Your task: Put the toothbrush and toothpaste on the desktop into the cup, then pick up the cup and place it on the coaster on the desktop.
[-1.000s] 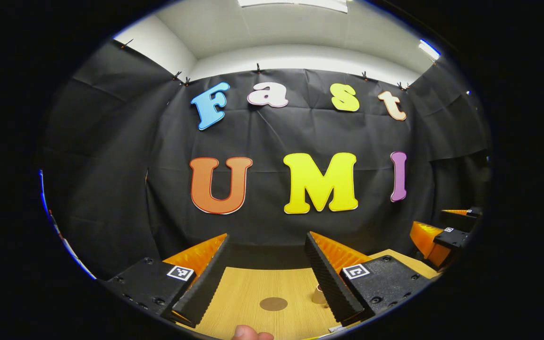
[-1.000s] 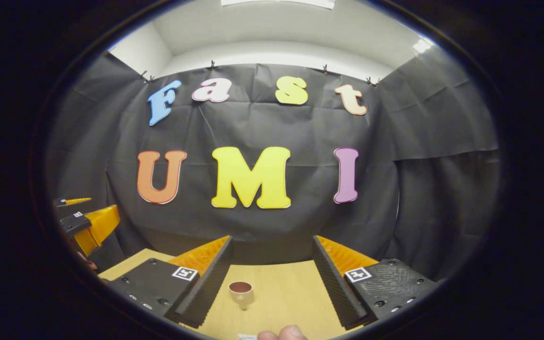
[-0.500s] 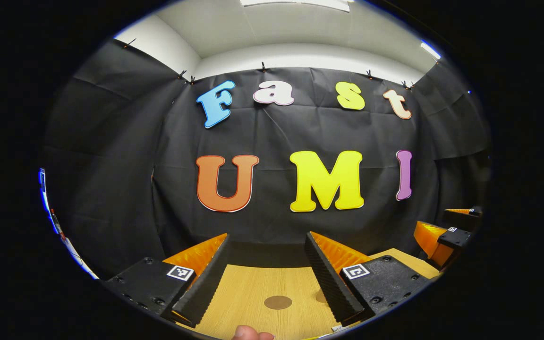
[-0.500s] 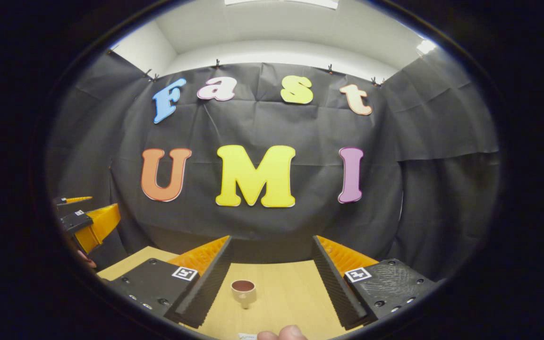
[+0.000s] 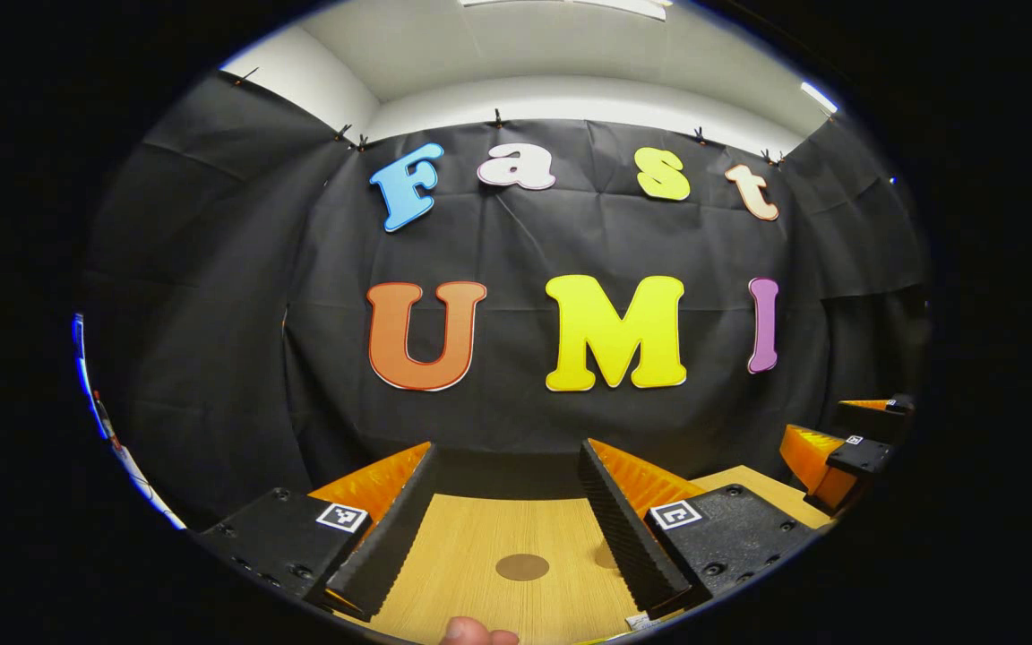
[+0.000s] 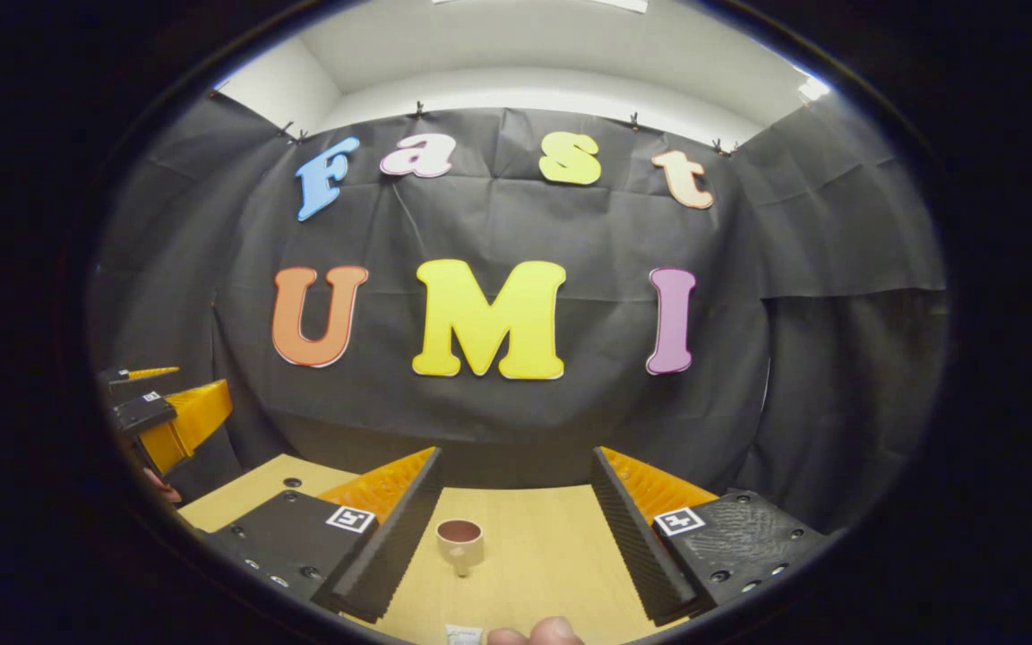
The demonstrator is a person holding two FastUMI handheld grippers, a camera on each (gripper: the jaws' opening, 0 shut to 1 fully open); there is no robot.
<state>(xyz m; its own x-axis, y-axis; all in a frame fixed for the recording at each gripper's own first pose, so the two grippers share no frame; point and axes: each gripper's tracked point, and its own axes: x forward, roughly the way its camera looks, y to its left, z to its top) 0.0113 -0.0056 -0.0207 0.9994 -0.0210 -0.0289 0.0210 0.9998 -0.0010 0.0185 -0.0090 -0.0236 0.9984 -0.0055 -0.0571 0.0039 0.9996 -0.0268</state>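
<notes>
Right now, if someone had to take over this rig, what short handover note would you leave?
Left tongs: open, holding nothing, above the desk, with the round coaster lying between the fingers.
Right tongs: open, holding nothing, with the cup standing ahead of them.
Cup: upright on the desk, apparently holding nothing.
Done: nothing yet.
Left: find the toothbrush and toothpaste, load both into the cup, then move the cup onto the coaster.

Black cloth wall (image 5: 211, 313) behind, white ceiling (image 6: 525, 54), w/ light strip (image 5: 816, 96).
</notes>
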